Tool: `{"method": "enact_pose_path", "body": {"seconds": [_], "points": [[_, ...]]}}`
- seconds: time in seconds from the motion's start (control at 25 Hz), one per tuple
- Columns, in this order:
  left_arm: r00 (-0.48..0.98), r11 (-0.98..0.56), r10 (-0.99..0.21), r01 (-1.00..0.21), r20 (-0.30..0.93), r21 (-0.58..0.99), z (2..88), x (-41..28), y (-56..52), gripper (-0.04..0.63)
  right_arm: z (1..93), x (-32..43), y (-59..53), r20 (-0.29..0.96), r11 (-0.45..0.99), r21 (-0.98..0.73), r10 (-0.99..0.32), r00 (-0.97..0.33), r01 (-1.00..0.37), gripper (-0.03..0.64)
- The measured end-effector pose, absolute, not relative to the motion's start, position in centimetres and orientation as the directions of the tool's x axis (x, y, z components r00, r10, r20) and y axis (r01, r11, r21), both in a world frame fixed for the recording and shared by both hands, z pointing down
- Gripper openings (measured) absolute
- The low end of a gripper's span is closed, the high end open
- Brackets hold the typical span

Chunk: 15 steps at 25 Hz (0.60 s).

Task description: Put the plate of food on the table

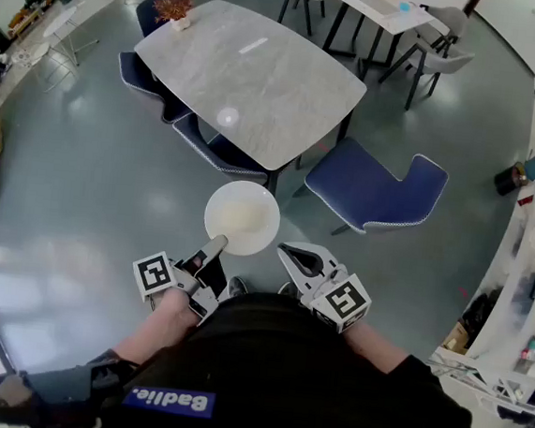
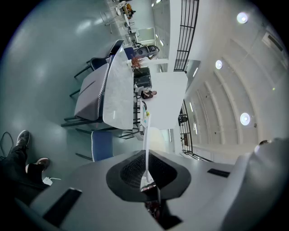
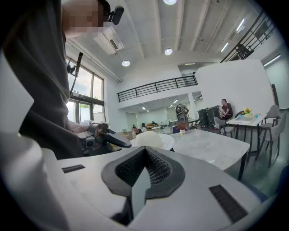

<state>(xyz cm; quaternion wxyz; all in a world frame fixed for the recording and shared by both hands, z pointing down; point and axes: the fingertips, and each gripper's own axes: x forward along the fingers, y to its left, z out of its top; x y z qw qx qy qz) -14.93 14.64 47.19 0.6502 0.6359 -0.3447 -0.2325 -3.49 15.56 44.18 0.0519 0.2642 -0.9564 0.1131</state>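
Note:
A white plate (image 1: 241,217) with a pale mound of food is held in the air in front of me, short of the grey marble table (image 1: 253,75). My left gripper (image 1: 217,244) is shut on the plate's near rim. In the left gripper view the plate (image 2: 146,135) runs edge-on as a thin white line out of the shut jaws (image 2: 146,180). My right gripper (image 1: 287,253) hangs just right of the plate, shut with nothing in it. The right gripper view shows its closed jaws (image 3: 143,155), with the plate (image 3: 151,139) and the table (image 3: 212,146) beyond.
A blue chair (image 1: 374,186) stands at the table's near right, and another blue chair (image 1: 217,152) is tucked under its near edge. A small flower pot (image 1: 174,9) sits on the table's far corner. A white table (image 1: 382,3) with grey chairs stands farther back.

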Motion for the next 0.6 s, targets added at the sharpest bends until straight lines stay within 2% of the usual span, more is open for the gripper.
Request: {"method": "enact_pose_path", "body": {"seconds": [0.32,0.6], "points": [[0.654,0.084,-0.740,-0.139,0.155,0.987,47.30,-14.75,14.89,0.015,43.89,-3.44,16.05,0.185,0.830,-0.201,-0.490,-0.852,-0.521,0.008],[0.649,0.094,-0.744,-0.137,0.161,0.986,47.28,-14.35,14.70,0.015,43.59,-2.80,15.73,0.135,0.831,-0.208,-0.499,-0.856,-0.517,0.009]]}}
